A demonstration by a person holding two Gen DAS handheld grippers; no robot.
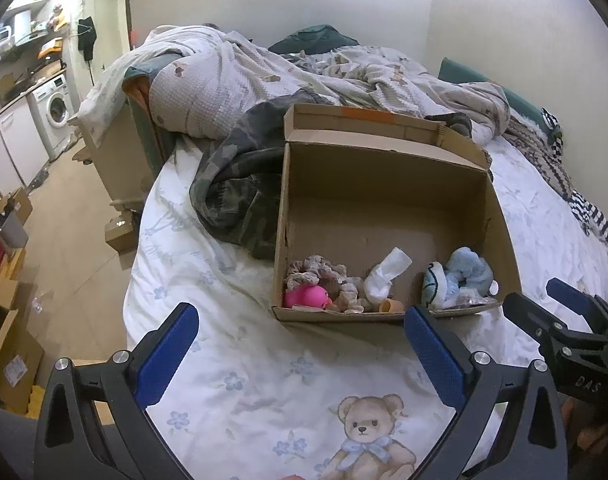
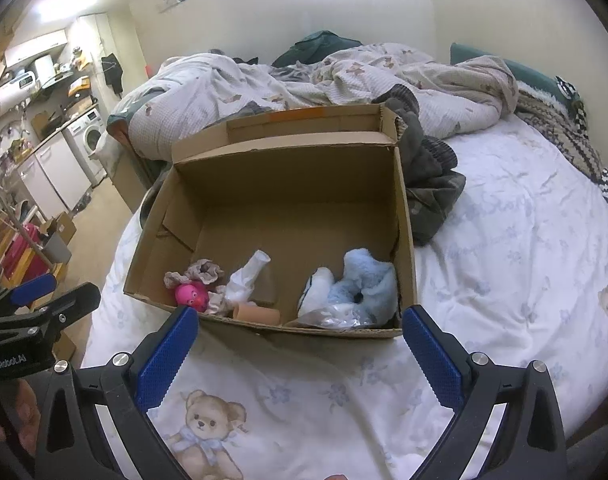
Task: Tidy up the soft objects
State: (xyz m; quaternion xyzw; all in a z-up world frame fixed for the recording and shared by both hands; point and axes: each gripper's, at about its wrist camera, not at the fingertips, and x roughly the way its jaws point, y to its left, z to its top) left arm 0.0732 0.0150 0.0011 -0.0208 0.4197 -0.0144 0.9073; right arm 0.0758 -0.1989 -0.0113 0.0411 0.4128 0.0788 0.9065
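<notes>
Both grippers, left [image 1: 300, 338] and right [image 2: 300, 338], hung spread wide and empty before the box [image 2: 406, 216]. Its blue plush [image 2: 368, 284] looked light and squashy, best pinched mid-body.

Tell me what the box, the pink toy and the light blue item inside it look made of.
Box: corrugated cardboard, matte brown; fluting shows along the torn flap edge.
Pink toy: probably rubber or soft plastic; smooth and slightly glossy, though plush cannot be ruled out.
Light blue item: fleece or plush fabric; fuzzy, matte, crumpled surface.
Both grippers, left and right, are open and empty.
</notes>
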